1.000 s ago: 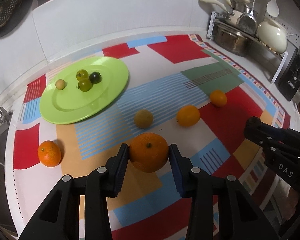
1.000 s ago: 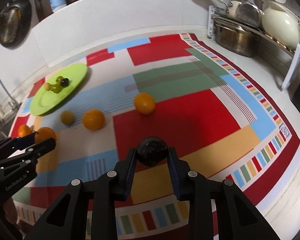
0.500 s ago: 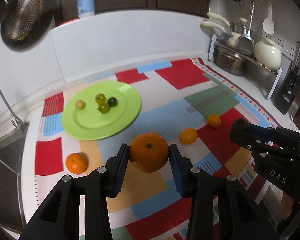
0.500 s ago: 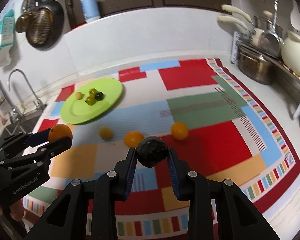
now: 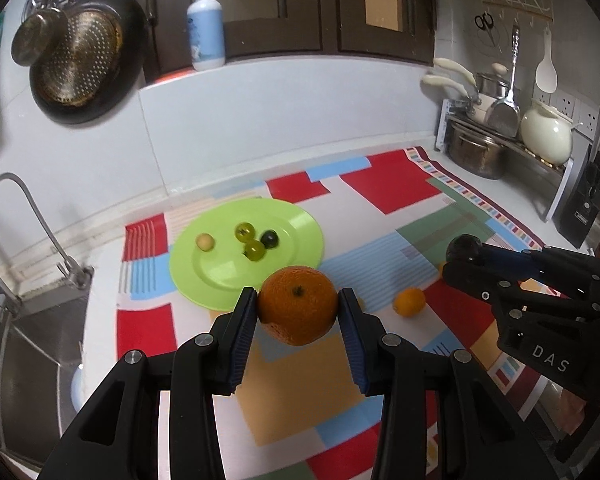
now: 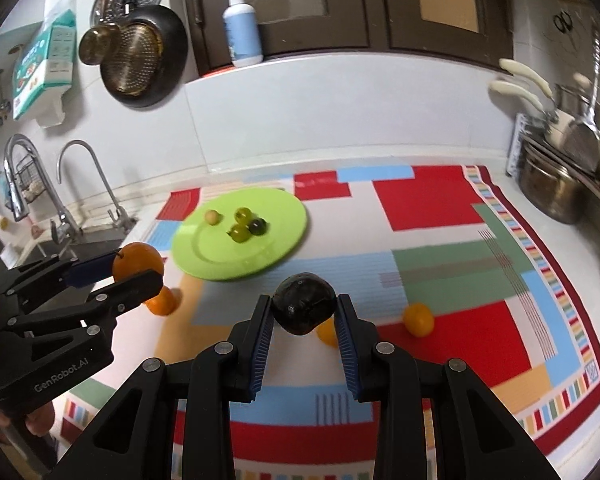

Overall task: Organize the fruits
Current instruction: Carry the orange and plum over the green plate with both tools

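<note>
Fruit fills both claws. The left claw [image 5: 298, 312] is clamped on a large orange [image 5: 297, 305], its blue pads pressed to either side, and the fruit hangs above the near rim of the green plate [image 5: 300, 222]. The right claw [image 6: 303, 314] is closed tight on a dark, glossy round fruit [image 6: 303, 309], held in the air nearer the camera than the plate and to its right.

Against the earlier frames, both grips are unchanged but both claws have risen: a second ago the orange and the dark fruit sat low over the patterned cloth [image 6: 432, 196], and the plate lay well beyond them. Now the view takes in the wall, the hanging strainer pan [image 5: 80, 60] and the soap bottle [image 5: 205, 26], and the plate sits just behind the orange.

On the plate lie four small fruits: a pale one [image 5: 205, 242] at the left, two green ones [image 5: 244, 232] and a dark one [image 5: 269, 239] touching them. To the right of the plate, small orange fruits [image 6: 419, 319] rest on the cloth covering the counter; another orange [image 6: 162, 300] lies off the plate's near left edge, partly hidden by the left claw in the right wrist view.
</note>
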`<action>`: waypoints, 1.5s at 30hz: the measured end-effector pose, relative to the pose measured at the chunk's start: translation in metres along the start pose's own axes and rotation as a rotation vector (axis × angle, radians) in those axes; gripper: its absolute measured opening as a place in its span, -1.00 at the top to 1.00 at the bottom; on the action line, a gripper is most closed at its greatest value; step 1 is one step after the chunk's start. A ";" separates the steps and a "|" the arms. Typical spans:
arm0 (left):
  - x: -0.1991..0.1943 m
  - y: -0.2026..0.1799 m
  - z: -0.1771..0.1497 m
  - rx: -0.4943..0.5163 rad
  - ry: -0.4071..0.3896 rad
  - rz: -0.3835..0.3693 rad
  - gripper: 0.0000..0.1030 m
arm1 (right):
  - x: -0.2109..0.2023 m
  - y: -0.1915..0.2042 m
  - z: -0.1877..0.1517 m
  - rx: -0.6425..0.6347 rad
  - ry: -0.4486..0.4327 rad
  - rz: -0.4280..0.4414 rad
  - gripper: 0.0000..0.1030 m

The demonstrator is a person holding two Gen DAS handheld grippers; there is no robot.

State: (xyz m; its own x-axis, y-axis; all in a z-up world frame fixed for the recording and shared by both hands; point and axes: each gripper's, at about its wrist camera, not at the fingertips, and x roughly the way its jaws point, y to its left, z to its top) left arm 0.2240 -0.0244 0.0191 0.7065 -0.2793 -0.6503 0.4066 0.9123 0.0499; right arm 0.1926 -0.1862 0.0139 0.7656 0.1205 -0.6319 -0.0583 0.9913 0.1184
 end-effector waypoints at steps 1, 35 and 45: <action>-0.001 0.003 0.002 0.002 -0.004 0.002 0.21 | 0.001 0.002 0.002 -0.002 -0.002 0.005 0.37; 0.063 0.096 0.075 0.067 -0.037 -0.018 0.21 | 0.096 0.060 0.102 -0.049 -0.011 0.055 0.37; 0.113 0.114 0.089 0.076 0.005 -0.077 0.21 | 0.145 0.057 0.123 -0.050 0.070 0.060 0.37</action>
State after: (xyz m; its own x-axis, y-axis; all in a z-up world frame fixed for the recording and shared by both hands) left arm 0.4017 0.0216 0.0192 0.6688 -0.3456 -0.6583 0.5020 0.8630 0.0570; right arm 0.3791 -0.1193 0.0229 0.7136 0.1809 -0.6768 -0.1353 0.9835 0.1203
